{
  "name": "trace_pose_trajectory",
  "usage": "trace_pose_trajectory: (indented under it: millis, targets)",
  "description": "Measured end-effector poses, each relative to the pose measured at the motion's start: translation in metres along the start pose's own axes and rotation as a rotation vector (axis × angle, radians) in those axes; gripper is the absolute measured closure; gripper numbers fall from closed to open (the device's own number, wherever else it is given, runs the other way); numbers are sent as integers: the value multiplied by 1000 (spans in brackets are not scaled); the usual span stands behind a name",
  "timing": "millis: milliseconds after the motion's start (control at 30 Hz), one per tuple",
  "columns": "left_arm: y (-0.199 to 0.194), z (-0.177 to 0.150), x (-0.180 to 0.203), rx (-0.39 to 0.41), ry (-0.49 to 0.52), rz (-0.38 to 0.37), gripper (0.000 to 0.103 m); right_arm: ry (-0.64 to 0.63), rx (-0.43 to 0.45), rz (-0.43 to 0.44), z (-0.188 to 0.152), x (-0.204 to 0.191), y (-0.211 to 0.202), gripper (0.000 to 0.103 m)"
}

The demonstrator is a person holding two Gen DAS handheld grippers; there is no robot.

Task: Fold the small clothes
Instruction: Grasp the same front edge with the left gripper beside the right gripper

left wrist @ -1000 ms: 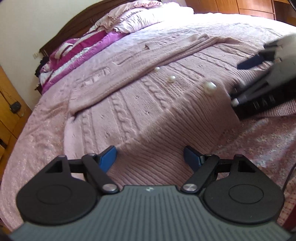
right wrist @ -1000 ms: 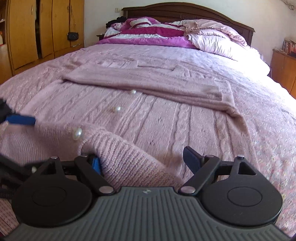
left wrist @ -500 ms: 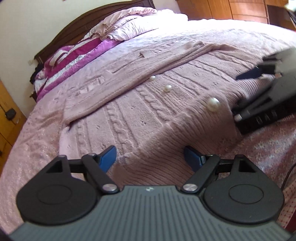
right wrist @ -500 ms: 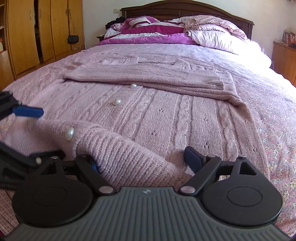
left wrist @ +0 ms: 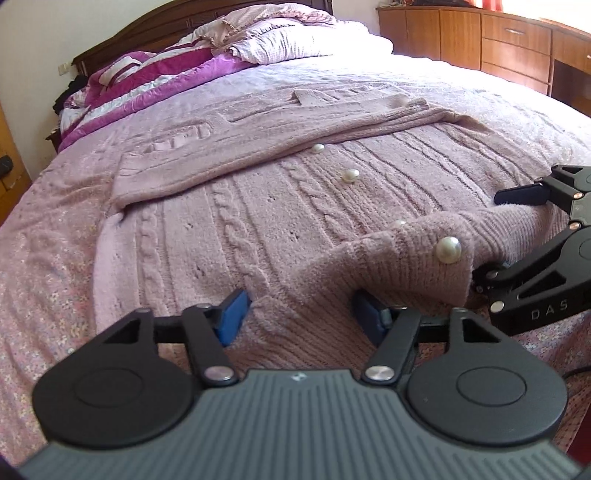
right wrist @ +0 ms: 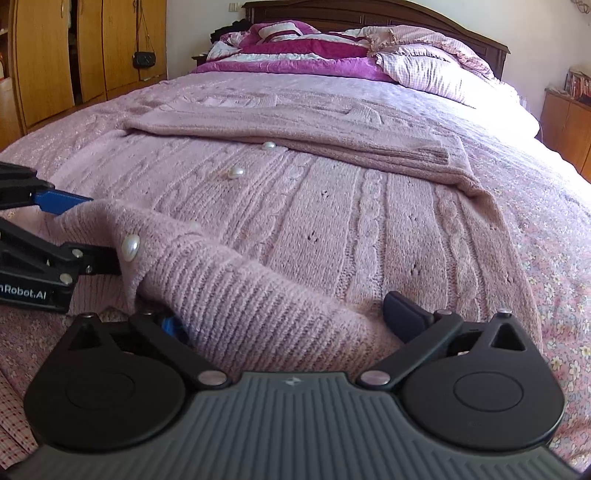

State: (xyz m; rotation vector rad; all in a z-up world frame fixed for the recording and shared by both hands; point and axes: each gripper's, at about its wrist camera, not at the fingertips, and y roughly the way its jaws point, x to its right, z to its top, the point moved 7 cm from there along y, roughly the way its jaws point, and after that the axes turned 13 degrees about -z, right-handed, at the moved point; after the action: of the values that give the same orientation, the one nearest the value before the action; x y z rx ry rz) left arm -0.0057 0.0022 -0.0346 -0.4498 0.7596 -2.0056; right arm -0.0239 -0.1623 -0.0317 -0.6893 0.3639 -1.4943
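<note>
Nearest the cameras, the ribbed hem (left wrist: 388, 273) of the pink cable-knit cardigan (right wrist: 332, 229) is raised off the bed (right wrist: 546, 206) by both tools. The left hand-held gripper (left wrist: 301, 314) has its blue pads set wide with a ridge of hem bunched between them; whether they pinch it I cannot tell. The right hand-held gripper (right wrist: 288, 317) likewise straddles the hem at its own side, fingers wide, the left pad half buried under knit, so its hold is also unclear.

Judging from the lifted edge, the step in hand is the bottom fold: the hem is being brought up and over toward the collar. The next move calls for both tools to travel forward together, level, so the fold lands straight, with the pearl buttons (right wrist: 236, 172) kept on the centre line.

Beyond the hem, the body lies flat on the bed, the sleeves (right wrist: 295, 136) already folded across it. Farther off are the pillows (right wrist: 424, 70) and the headboard (right wrist: 369, 14).

Readable writing: "DAS" on one tool in the left wrist view, "nRobot.AI" on the other in the right wrist view.
</note>
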Motion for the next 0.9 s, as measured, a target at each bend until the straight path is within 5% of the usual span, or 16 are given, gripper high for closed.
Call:
trace_pose_trajectory:
  millis: [200,367,633,900]
  targets:
    - [-6,2,-4,14,-41,-46,73,29,-3,-16,2,5,-11,3]
    - [-3,3,-14,10,-118,-103,73,45,-6,-31,2,12,-15,17]
    - [2,10,-16,-27,-78,-137,71,50,9,-21,6,15,-7,33]
    - [-2,14,-18,-24,-119,-161,83,70,35,5,12,17,-6,47]
